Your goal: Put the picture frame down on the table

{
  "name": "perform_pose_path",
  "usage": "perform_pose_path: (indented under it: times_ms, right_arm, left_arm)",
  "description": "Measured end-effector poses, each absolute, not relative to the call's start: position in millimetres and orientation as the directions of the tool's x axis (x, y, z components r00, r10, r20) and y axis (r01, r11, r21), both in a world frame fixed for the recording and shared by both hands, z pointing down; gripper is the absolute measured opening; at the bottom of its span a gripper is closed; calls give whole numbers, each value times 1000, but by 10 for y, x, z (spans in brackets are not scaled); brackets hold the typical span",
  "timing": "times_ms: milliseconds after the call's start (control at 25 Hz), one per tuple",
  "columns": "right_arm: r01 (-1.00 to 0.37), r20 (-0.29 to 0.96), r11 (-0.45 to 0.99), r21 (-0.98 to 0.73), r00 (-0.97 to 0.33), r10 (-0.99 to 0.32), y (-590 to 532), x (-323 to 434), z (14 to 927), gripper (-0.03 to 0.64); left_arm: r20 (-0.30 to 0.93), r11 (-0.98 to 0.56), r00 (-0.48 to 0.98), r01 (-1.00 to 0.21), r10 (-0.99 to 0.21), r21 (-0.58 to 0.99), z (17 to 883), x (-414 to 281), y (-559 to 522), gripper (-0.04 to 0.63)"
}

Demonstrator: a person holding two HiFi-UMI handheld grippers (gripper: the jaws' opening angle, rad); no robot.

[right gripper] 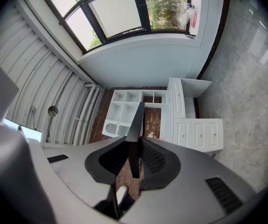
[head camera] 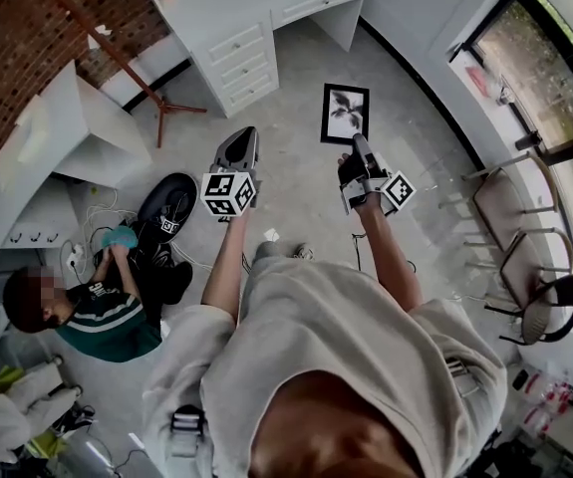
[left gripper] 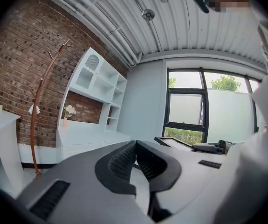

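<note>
Your right gripper [head camera: 354, 149] is clamped on the near edge of the frame [head camera: 346, 114]. The frame is held out in front of you over the floor with its picture facing up, and in the right gripper view it shows edge-on as a thin dark strip between the pads. Your left gripper [head camera: 243, 135] hangs just beside it, jaws together on nothing. The white desk [head camera: 266, 8] stands ahead, apart from the frame, and a person [head camera: 97, 312] sits on the floor to your left.
</note>
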State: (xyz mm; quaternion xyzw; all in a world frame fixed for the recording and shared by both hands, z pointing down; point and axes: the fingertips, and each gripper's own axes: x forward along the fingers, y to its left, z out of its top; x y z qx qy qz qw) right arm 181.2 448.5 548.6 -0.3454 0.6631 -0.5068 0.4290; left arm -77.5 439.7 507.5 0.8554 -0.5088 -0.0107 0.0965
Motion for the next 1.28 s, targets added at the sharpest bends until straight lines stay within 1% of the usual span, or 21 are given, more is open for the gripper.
perform_pose_path:
  times_ms: [320, 600, 880, 1280]
  right_arm:
    - [-19, -204, 230, -973, -394, -896, 4317, 1932, 5626, 86]
    - [-29, -197, 226, -974, -386, -901, 3886, 1955, 5714, 86]
    - [-48, -203, 236, -971, -366, -908, 3056, 1921, 5709, 86]
    - [-85, -183, 224, -971, -336, -924, 1651, 1706, 5561, 86]
  left_arm:
    - [93, -466, 484, -869, -870, 167, 5137, -615, 4181, 17]
    - [97, -474, 495, -862, -863, 179, 5245, -583, 3702, 17]
    - [82, -508, 529, -840, -845, 188, 5283, -573, 2759, 17]
    - [66, -549, 572, -809, -818, 212, 5163, -746, 1214, 17]
